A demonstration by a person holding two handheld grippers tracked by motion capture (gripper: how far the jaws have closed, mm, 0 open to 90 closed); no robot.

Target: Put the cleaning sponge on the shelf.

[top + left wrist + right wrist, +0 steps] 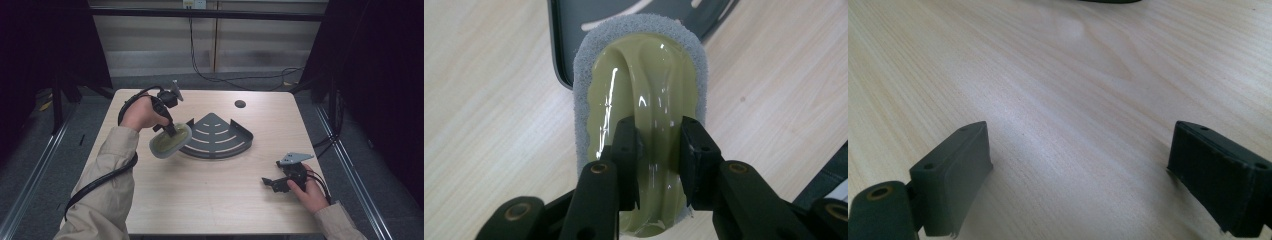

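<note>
The left gripper (171, 131) holds a scrub pad (171, 140). The pad has a shiny green top with a raised ridge down its middle and a soft grey sponge underneath. In the left gripper view the two black jaws pinch that green ridge (659, 145) from both sides, so this gripper is clamped tight on the pad.

The landmark here is the dark grey corner rack (220, 137), a fan-shaped tray with curved slots in it. It lies flat near the middle of the wooden table (210, 200). The scrub pad is at the rack's left edge, tipped a little, and its far end hangs over the rack's corner. I cannot tell if the pad touches the rack. The left hand (141, 114) is just left of the rack and a bit behind it, and a black cable runs back from it along the sleeve.

The right gripper (270, 183) is well apart from the rack, in front of it and to its right, low by the table top. Its jaws stand wide apart with nothing between them, just bare wood. The right hand (309, 189) holds it from the side closest to the person.

A small dark round hole (240, 104) sits in the table behind the rack
</note>
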